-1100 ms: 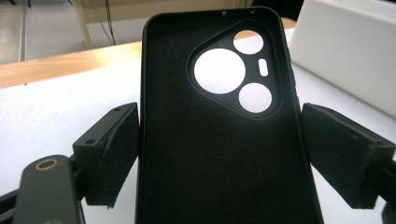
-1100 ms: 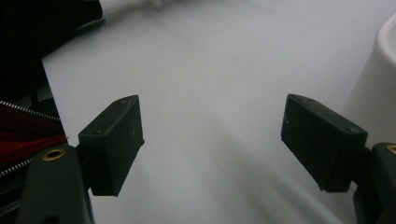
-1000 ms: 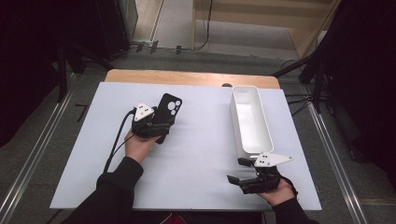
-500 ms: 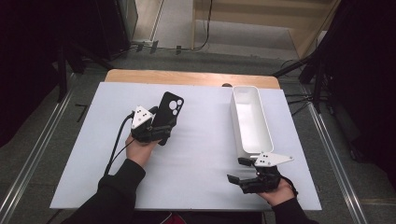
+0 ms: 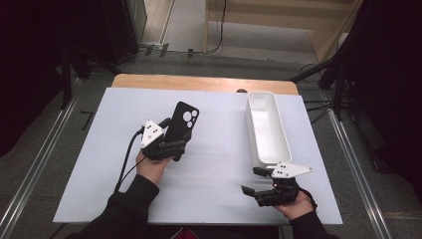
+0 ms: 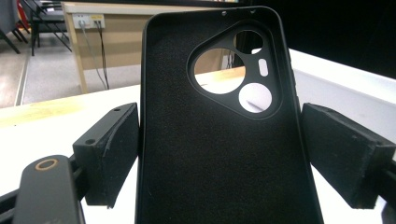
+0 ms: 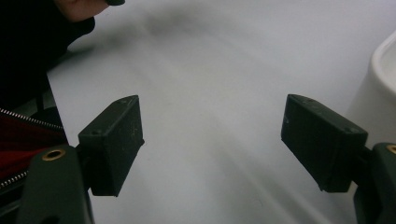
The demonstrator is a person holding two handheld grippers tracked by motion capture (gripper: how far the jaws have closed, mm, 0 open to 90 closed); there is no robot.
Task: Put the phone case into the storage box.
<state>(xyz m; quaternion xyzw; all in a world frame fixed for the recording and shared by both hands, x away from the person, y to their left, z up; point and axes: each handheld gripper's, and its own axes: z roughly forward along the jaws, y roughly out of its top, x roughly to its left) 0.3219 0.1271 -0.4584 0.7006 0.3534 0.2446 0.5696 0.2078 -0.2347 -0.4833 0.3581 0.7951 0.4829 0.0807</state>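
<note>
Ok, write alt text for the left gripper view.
A black phone case stands upright between the left gripper's two black pads, its inner side and camera cutouts facing the camera. Behind it lie a white table and a white bin.

Black sleeves (image 5: 124,214), black claws, white plates (image 5: 153,132)

Black phone case (image 6: 219,135) (camera cutouts up) stands upright, inner side showing.
</note>
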